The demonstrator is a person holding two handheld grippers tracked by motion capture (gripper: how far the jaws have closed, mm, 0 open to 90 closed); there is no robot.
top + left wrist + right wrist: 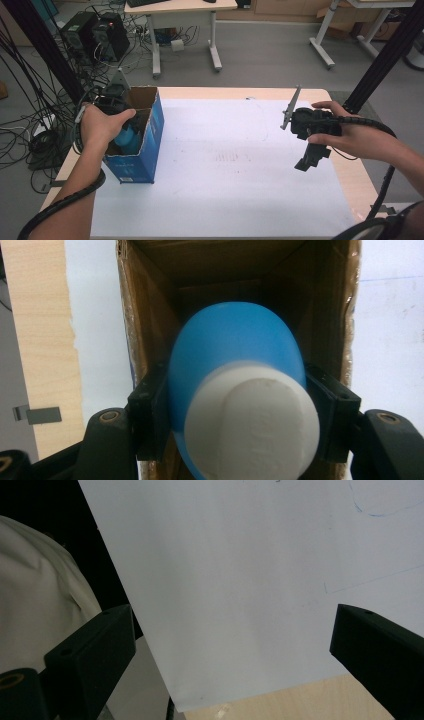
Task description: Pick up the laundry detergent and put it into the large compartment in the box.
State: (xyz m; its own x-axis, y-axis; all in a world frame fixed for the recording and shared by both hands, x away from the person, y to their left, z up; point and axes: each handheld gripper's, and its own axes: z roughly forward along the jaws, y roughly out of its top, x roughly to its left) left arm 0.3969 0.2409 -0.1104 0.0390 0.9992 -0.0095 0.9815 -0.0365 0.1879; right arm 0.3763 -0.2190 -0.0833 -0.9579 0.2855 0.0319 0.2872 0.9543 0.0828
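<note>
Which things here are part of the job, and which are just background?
In use: blue bottle, held by the left gripper inside the cardboard box.
Idle or background: right gripper, open over the white sheet; desks; computer towers.

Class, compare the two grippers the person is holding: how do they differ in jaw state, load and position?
The left gripper has its jaws shut on the blue bottle with a white cap; the right gripper has its jaws wide apart, holding nothing. The left gripper reaches into the open cardboard box; the right gripper hangs above the white sheet. Both have black jaws.
</note>
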